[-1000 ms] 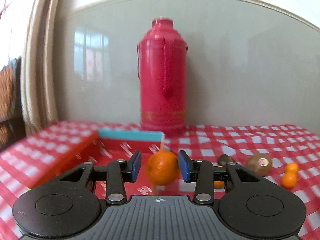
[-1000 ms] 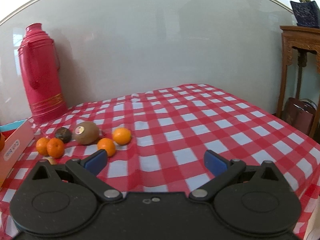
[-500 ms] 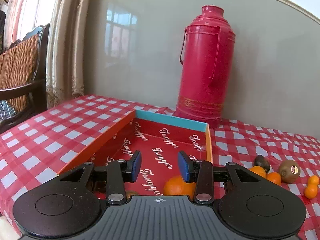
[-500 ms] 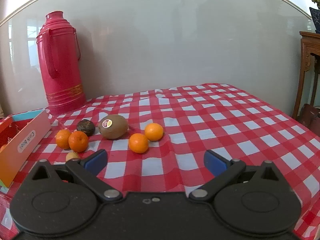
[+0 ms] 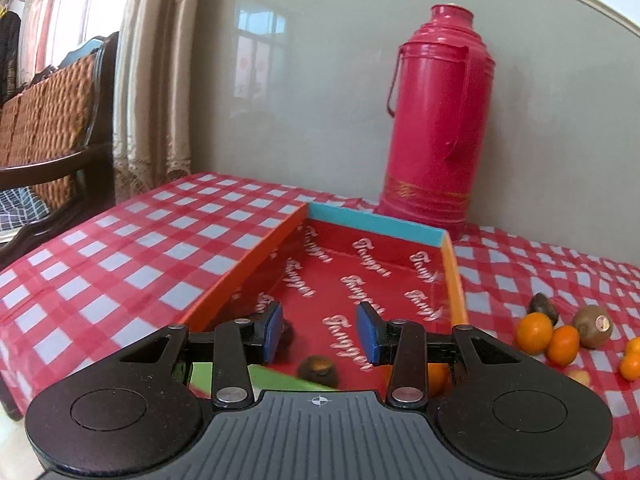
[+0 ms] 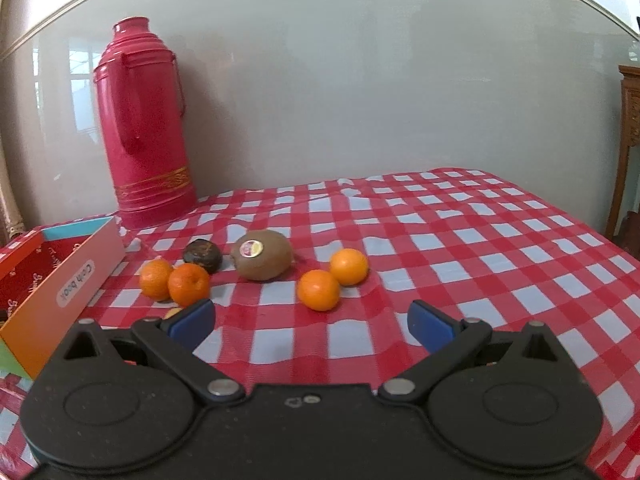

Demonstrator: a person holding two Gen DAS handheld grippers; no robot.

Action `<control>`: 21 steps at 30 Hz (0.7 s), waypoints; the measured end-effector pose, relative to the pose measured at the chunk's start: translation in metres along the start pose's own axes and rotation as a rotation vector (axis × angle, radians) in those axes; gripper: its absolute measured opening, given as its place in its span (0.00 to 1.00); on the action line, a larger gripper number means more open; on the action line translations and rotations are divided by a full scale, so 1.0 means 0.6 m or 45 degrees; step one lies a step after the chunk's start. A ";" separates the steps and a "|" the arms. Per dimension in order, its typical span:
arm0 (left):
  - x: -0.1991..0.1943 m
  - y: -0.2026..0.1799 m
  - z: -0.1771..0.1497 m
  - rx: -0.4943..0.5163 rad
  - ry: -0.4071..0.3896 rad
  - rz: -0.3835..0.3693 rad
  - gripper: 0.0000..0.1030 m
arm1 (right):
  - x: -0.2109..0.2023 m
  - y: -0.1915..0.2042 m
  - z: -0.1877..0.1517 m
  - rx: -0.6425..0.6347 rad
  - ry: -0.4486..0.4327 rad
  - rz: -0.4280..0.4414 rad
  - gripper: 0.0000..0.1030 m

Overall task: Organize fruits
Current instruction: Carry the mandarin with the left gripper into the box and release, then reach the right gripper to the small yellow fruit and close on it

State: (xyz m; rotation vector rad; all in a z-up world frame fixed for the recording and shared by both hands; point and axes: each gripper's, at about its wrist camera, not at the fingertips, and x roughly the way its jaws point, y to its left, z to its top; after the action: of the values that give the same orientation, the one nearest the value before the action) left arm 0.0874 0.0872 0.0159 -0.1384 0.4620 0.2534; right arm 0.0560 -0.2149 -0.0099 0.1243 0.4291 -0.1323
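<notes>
Left tongs (image 5: 319, 332) (empty, opening) hover over the box (image 5: 248, 268); orange (image 5: 437, 378) lies below right.

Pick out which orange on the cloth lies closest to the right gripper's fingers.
The orange in the front of the right-hand pair, just ahead of the open right gripper. Its partner sits farther back; the two beside the box lie off left.

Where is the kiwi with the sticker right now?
In the right wrist view the kiwi lies on the checked tablecloth, left of centre, beside the dark fruit and in front of the red thermos.
</notes>
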 end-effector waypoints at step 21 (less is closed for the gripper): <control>-0.077 0.140 -0.015 -0.013 -0.129 0.250 1.00 | 0.028 0.071 -0.002 -0.057 0.017 0.104 0.94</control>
State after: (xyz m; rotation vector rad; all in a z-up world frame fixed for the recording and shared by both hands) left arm 0.0207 0.1562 0.0228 -0.0894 0.3741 0.4537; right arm 0.0771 -0.1743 -0.0139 0.0988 0.4391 -0.0416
